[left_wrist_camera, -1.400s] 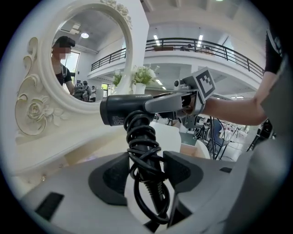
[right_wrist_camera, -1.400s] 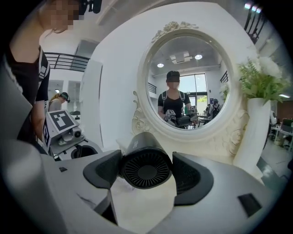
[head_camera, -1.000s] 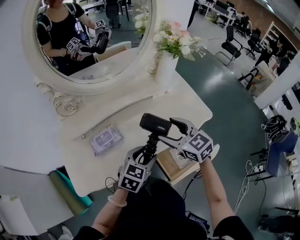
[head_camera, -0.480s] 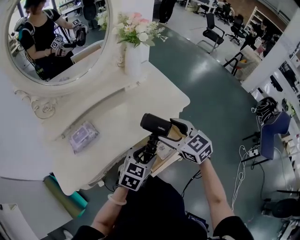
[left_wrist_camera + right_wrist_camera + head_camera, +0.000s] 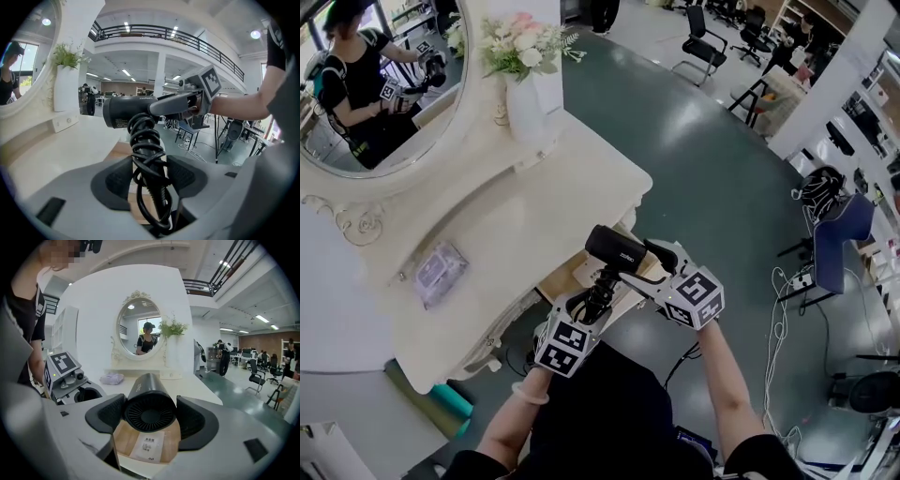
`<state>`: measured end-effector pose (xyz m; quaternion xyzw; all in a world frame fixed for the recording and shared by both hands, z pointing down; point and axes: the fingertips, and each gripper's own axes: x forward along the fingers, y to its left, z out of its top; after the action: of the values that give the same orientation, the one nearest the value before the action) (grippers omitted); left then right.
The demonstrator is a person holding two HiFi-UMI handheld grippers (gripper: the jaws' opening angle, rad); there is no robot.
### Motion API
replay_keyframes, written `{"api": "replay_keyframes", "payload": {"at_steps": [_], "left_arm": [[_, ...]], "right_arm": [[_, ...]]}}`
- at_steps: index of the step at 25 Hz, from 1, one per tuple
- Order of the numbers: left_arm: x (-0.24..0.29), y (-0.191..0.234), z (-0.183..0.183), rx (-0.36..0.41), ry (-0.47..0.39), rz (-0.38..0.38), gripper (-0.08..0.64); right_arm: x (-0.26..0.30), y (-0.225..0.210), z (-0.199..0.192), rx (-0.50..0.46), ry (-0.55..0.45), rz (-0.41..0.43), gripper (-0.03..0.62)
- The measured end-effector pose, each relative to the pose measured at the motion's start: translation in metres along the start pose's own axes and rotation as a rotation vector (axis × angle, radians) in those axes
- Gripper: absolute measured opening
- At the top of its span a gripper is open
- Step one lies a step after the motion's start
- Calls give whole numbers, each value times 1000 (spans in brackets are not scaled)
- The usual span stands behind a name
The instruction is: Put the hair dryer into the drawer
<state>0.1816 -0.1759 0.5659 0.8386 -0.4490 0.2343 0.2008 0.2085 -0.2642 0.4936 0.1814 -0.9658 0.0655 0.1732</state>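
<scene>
A black hair dryer (image 5: 619, 251) hangs in the air between both grippers, above an open wooden drawer (image 5: 570, 274) at the dressing table's front right corner. My left gripper (image 5: 595, 302) is shut on its handle (image 5: 147, 154), which has the black cord wound round it. My right gripper (image 5: 654, 258) is shut on the rear of the barrel; the round intake grille (image 5: 150, 411) sits between its pads. In the right gripper view the drawer's floor (image 5: 126, 441), with a white paper label on it, shows right under the barrel.
The cream dressing table (image 5: 534, 197) carries an oval mirror (image 5: 375, 84), a white vase of flowers (image 5: 525, 66) and a lilac tissue packet (image 5: 439, 272). To the right lie grey-green floor, cables and office chairs (image 5: 834, 253).
Both grippers have carried the dryer to the right and slightly down, away from the mirror and off the table top. It now hangs over the open drawer. Both grips are unchanged.
</scene>
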Motion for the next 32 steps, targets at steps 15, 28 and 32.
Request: {"api": "replay_keyframes", "payload": {"at_steps": [15,28,32], "left_arm": [[41,1,-39,44,146,-120,242],[68,15,-61,33,222,-236,242],[76,22,-67,33,240,-264,242]], "right_arm": [[4,-25,-73,193,23,-67,341],[23,-40,-117,314,144,-133,341],[30,-45,-127,350,176,-149,341]]}}
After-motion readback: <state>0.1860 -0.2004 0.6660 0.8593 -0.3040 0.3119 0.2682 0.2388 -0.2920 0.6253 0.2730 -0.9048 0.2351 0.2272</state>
